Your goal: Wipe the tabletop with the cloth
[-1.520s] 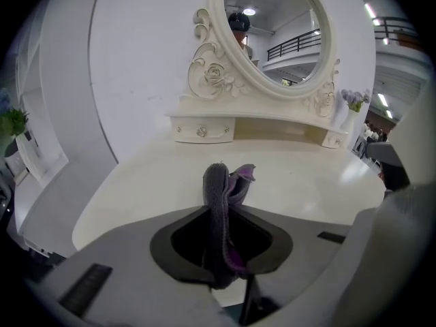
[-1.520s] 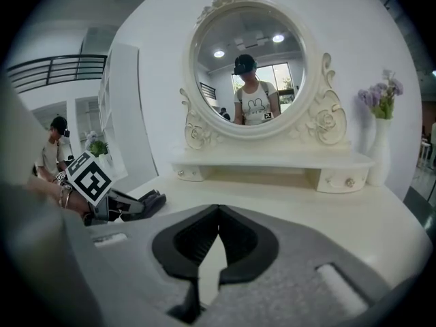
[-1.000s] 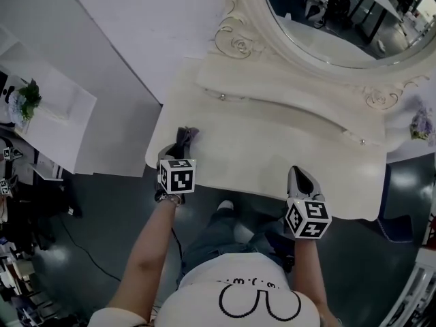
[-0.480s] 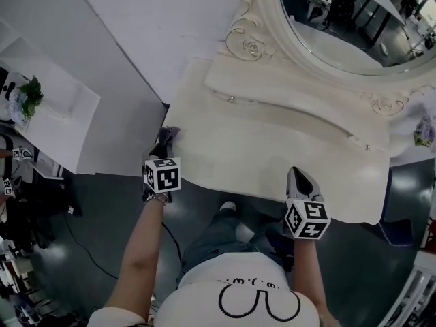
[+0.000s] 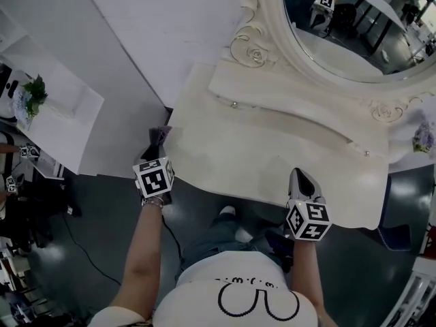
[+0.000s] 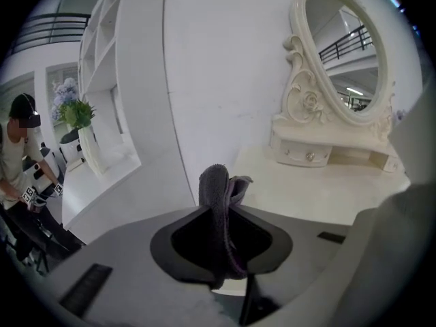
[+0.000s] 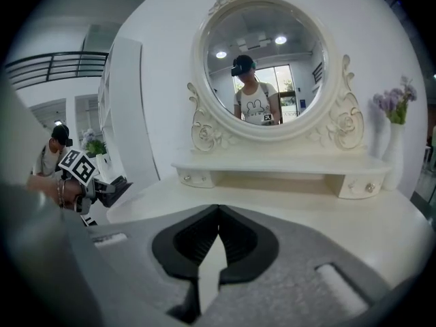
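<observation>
the cloth [image 6: 216, 203] is dark grey with a purple edge. the tabletop [image 5: 272, 155] is cream; the mirror frame [image 5: 253, 46] at 12 o'clock is cream too, with carved scrolls and roses. the left gripper [image 5: 158, 148] and the right gripper [image 5: 298, 179] are grey, each with a black-and-white square-marker cube. the flowers [image 5: 422, 138] at 3 o'clock are pale purple.

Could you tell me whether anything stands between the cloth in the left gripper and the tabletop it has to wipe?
Nothing visible does. The left gripper, shut on the cloth, is off the left edge of the tabletop. The right gripper, shut and empty, is over the near edge, aside.
</observation>
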`<action>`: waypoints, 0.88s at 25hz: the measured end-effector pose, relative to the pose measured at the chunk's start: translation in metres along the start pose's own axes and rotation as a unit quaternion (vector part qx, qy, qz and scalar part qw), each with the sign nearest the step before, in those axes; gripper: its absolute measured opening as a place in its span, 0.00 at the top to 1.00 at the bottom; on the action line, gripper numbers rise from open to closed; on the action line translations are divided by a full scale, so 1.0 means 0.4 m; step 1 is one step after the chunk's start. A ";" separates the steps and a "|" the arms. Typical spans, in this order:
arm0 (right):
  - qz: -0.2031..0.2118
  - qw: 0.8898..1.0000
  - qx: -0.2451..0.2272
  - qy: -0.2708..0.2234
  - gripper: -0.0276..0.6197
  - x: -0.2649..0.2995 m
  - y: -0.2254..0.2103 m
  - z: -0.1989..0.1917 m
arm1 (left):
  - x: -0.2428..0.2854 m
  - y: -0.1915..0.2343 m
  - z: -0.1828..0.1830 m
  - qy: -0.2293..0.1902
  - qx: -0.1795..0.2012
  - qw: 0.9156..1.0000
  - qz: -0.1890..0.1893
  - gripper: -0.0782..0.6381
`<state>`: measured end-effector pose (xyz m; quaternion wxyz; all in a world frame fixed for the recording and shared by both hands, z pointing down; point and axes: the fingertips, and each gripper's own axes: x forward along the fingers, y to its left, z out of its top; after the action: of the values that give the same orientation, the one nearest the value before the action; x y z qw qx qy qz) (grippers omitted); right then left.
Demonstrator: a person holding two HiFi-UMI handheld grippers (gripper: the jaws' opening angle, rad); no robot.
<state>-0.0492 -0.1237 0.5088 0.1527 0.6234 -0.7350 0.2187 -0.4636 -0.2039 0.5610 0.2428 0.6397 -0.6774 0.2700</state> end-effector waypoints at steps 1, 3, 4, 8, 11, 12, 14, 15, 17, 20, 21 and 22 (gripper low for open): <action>-0.003 1.000 0.001 -0.005 0.96 -0.004 -0.006 0.010 | -0.018 -0.013 0.020 -0.015 -0.007 1.000 -0.008 0.78; -0.008 1.000 0.002 -0.018 0.96 -0.015 -0.018 0.031 | -0.053 -0.049 0.062 -0.049 -0.012 0.998 -0.032 0.78; -0.010 1.000 0.002 -0.025 0.96 -0.021 -0.024 0.044 | -0.071 -0.071 0.083 -0.067 -0.012 0.997 -0.046 0.78; -0.019 0.999 0.000 -0.050 0.96 -0.050 -0.045 0.092 | -0.139 -0.156 0.168 -0.129 -0.009 0.988 -0.089 0.78; -0.024 0.998 -0.003 -0.059 0.96 -0.070 -0.056 0.109 | -0.177 -0.212 0.221 -0.162 -0.002 0.980 -0.115 0.78; -0.026 0.998 -0.004 -0.061 0.96 -0.076 -0.061 0.111 | -0.187 -0.231 0.237 -0.172 0.000 0.977 -0.126 0.78; -0.031 0.998 -0.003 -0.063 0.96 -0.086 -0.071 0.112 | -0.202 -0.266 0.263 -0.189 0.000 0.971 -0.145 0.78; -0.033 0.997 -0.003 -0.064 0.96 -0.091 -0.075 0.111 | -0.204 -0.281 0.272 -0.193 0.000 0.969 -0.152 0.78; -0.037 0.997 -0.002 -0.065 0.96 -0.100 -0.084 0.110 | -0.196 -0.309 0.279 -0.191 -0.001 0.968 -0.163 0.78; -0.045 0.997 -0.001 -0.062 0.96 -0.111 -0.097 0.103 | -0.150 -0.362 0.256 -0.163 0.003 0.969 -0.185 0.78; -0.048 0.997 0.000 -0.060 0.96 -0.114 -0.101 0.097 | -0.128 -0.383 0.239 -0.148 0.006 0.970 -0.192 0.78; -0.051 0.997 0.000 -0.057 0.96 -0.118 -0.104 0.091 | -0.103 -0.406 0.219 -0.130 0.010 0.971 -0.198 0.78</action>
<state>0.0020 -0.1076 0.4596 0.1212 0.6713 -0.7100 0.1749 -0.2976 -0.2386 0.4775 0.1948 0.7934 -0.5600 0.1378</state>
